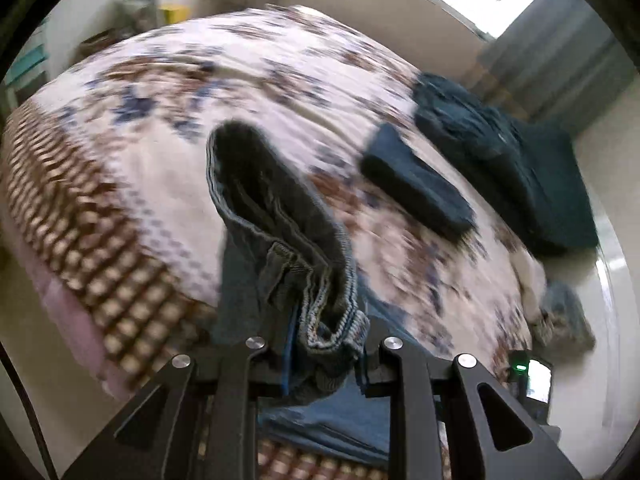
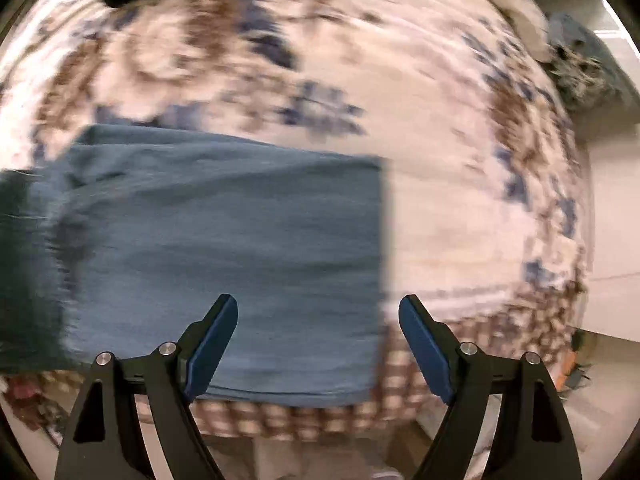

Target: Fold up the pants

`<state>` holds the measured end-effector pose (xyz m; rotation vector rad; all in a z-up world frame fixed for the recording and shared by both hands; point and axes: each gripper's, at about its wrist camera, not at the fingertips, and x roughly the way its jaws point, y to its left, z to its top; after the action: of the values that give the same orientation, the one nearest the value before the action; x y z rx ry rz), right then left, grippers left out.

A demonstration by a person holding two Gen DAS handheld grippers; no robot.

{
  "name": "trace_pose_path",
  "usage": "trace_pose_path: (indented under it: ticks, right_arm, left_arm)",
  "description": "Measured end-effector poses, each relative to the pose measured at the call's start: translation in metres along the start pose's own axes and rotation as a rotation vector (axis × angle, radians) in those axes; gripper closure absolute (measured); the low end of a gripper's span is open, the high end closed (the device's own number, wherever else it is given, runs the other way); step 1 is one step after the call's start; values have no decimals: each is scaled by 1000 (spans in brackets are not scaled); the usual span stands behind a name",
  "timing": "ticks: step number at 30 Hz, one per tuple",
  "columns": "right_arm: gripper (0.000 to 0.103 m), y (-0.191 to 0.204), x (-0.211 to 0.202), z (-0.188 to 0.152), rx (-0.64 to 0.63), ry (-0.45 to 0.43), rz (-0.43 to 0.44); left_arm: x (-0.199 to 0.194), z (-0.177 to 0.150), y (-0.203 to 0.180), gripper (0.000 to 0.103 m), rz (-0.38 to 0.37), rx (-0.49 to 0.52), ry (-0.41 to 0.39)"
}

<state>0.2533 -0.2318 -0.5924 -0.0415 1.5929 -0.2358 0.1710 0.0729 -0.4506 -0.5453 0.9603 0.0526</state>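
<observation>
Denim pants clenched in left tool, right tool released, folded dark clothes near on floral bedspread.

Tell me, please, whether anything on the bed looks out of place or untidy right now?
One thing: a dark teal garment lies crumpled near the bed's far edge, unlike the folded piece beside it. The jeans are bunched in the left gripper; the right gripper hovers open above them.

a home bedroom: a bed under a floral bedspread, curtained window, clothes piled.
</observation>
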Motion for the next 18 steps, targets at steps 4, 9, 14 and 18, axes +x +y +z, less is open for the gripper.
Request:
trace_pose_path:
  ticks: [4,9,14,18]
  right_arm:
    - [19,-48,22,-10,61,44,-31]
    - [19,-120,48,-18,168,69,-20]
    - [19,-176,69,-30,273,83,13]
    - [19,-212,80,-35,373,84,213]
  left_arm:
    - [13,-26,-62,84,-36,105,42]
    - [57,-82,-133,84,-47,266,165]
    - [130,-139,-167,83,27,394,327]
    - [151,-144,-170,67,82,389,438]
